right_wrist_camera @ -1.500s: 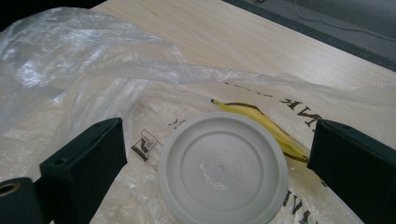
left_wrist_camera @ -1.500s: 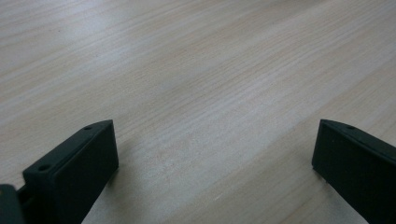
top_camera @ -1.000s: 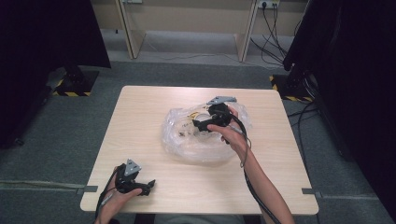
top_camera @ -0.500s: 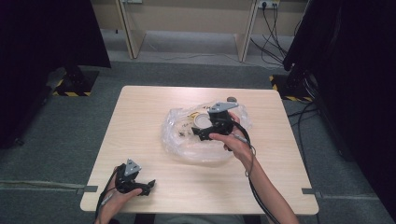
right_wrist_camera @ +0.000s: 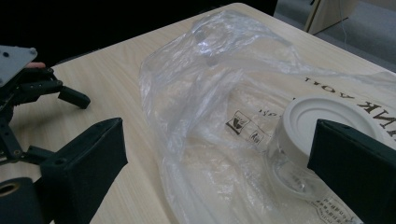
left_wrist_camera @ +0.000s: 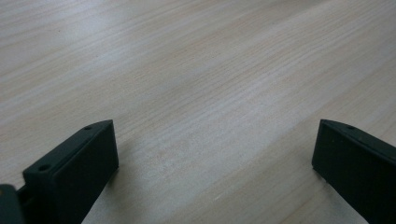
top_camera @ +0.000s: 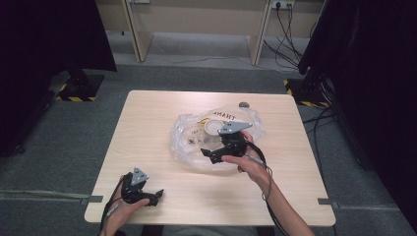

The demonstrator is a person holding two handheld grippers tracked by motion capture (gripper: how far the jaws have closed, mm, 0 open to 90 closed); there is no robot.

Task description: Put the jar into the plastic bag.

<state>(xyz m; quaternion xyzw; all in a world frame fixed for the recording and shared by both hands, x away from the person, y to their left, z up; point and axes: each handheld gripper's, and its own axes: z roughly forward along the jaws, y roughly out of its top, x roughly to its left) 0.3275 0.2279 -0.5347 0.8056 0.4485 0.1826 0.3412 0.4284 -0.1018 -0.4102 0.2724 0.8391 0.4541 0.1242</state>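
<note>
A crumpled clear plastic bag (top_camera: pixel 196 142) with printed lettering lies in the middle of the wooden table (top_camera: pixel 147 118). Inside it sits a clear jar with a white lid (top_camera: pixel 215 128). My right gripper (top_camera: pixel 209 155) hovers over the bag's near edge, open, pointing left. In the right gripper view the bag (right_wrist_camera: pixel 210 107) lies between the wide-apart jaws of that gripper (right_wrist_camera: pixel 219 154), and the white lid (right_wrist_camera: pixel 322 123) sits by the right jaw. My left gripper (top_camera: pixel 155 197) rests at the table's near-left corner, open over bare wood (left_wrist_camera: pixel 215 93) with nothing between its fingers.
A small grey round object (top_camera: pixel 243 104) lies near the table's far edge. Bare wood stretches left of the bag. The other hand's gripper (right_wrist_camera: pixel 42 88) shows far left in the right gripper view. Dark curtains, cables and desk legs surround the table.
My right gripper has drawn back toward the near side of the bag and now points left. The left gripper has stayed put.
</note>
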